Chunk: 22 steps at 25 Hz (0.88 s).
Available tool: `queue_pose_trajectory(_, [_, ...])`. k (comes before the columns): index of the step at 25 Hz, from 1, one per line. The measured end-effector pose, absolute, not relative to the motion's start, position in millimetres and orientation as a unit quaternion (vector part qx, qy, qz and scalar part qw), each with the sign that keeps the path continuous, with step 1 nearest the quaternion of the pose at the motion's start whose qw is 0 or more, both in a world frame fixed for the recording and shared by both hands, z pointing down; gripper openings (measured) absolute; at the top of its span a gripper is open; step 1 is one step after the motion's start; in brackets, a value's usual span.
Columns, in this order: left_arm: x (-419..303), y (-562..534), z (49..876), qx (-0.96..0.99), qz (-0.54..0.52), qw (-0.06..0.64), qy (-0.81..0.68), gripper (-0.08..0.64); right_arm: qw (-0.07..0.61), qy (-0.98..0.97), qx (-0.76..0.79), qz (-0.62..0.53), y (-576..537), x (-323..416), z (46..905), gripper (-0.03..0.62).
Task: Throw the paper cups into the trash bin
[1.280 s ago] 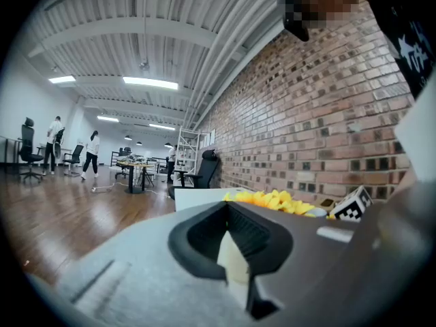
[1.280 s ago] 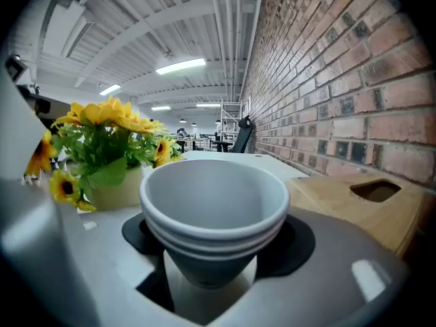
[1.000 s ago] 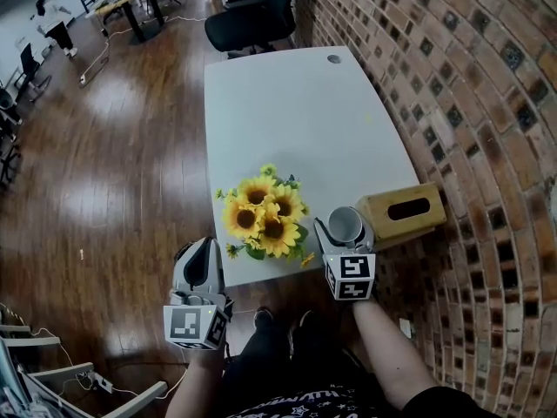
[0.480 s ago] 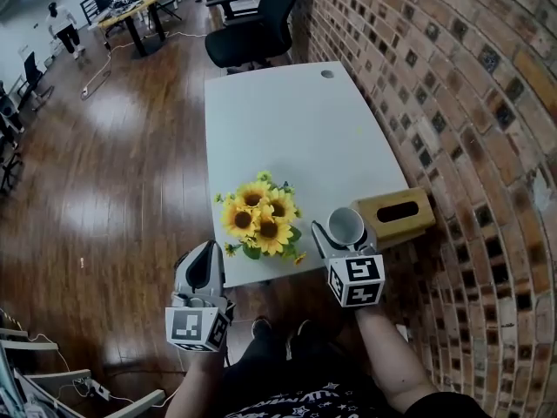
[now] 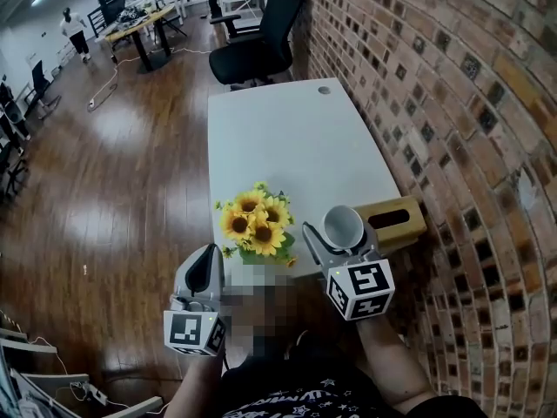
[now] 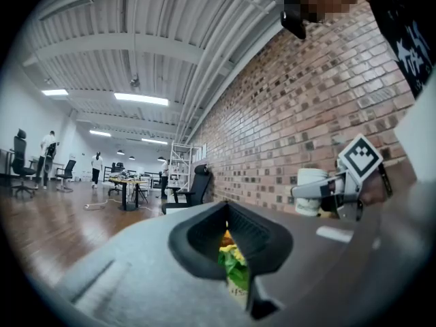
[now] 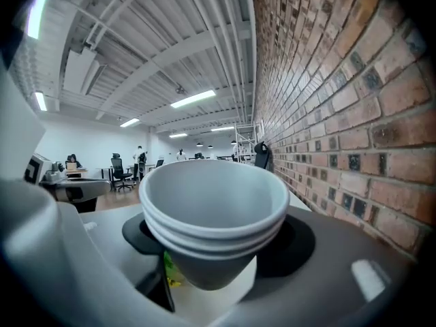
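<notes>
A stack of white paper cups point(image 5: 345, 226) is held upright, mouth up, over the near right corner of the white table point(image 5: 287, 138). My right gripper point(image 5: 341, 235) is shut on it. In the right gripper view the stacked cups point(image 7: 214, 213) fill the space between the jaws of the right gripper point(image 7: 214, 254), showing several rims. My left gripper point(image 5: 202, 271) hangs off the table's near left edge, shut and holding nothing. From the left gripper view, its jaws meet point(image 6: 231, 251), and the cups point(image 6: 310, 191) appear off to the right. No trash bin is in view.
A bunch of sunflowers point(image 5: 254, 225) stands at the table's near edge, between the two grippers. A wooden tissue box point(image 5: 396, 220) lies by the brick wall point(image 5: 452, 103) on the right. A black office chair point(image 5: 257, 46) stands beyond the table, with wooden floor point(image 5: 104, 190) to the left.
The right gripper has risen slightly toward me with the cups still in it. The left gripper has stayed where it was.
</notes>
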State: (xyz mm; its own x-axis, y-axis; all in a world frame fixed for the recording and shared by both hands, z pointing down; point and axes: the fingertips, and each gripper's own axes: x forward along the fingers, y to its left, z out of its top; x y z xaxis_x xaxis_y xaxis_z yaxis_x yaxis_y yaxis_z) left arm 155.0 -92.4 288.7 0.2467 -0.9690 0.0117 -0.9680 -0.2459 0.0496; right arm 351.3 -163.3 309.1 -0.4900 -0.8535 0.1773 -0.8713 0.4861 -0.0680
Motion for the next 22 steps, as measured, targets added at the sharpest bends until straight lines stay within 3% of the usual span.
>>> queue_pose_trajectory(22, [150.9, -70.5, 259.4, 0.76, 0.005, -0.024, -0.649, 0.005, 0.046, -0.908, 0.416, 0.025, -126.7, 323.9, 271.8, 0.344])
